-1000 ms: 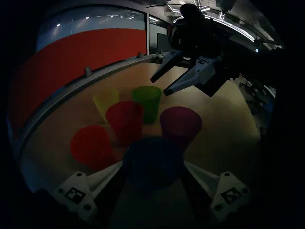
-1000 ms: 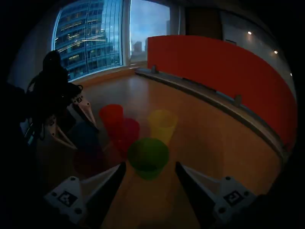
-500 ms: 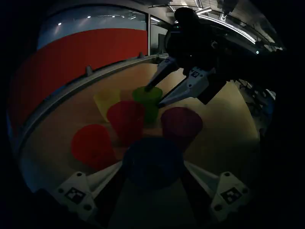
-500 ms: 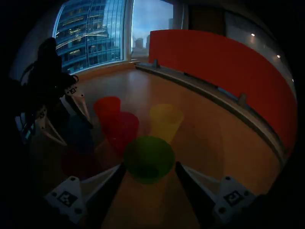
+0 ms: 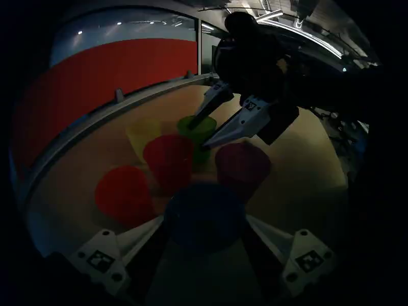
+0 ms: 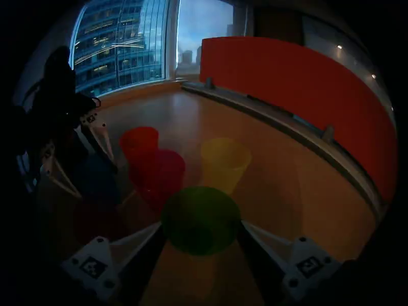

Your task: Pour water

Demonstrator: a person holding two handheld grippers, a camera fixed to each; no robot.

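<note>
Risk I see: cups crowd; lifting the green plastic cup [image 6: 201,217] could clip the dark-red plastic cup [image 6: 159,173] at its 10 o'clock or yellow plastic cup [image 6: 224,162] at 1. Left gripper [image 5: 205,219]: jaws wide beside the blue plastic cup [image 5: 204,206], grip unclear. Right gripper [image 6: 201,225]: wide open, straddling green plastic cup at 6, unclamped.

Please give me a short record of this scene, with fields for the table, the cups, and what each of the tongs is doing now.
surface: wooden table
cups: six, clustered close together
colours: blue cup, green cup, yellow cup, purple cup, red cup, dark red cup
left tongs: fingers either side of the blue cup; grip unclear
right tongs: open, fingers flanking the green cup
water: too dark to tell
</note>
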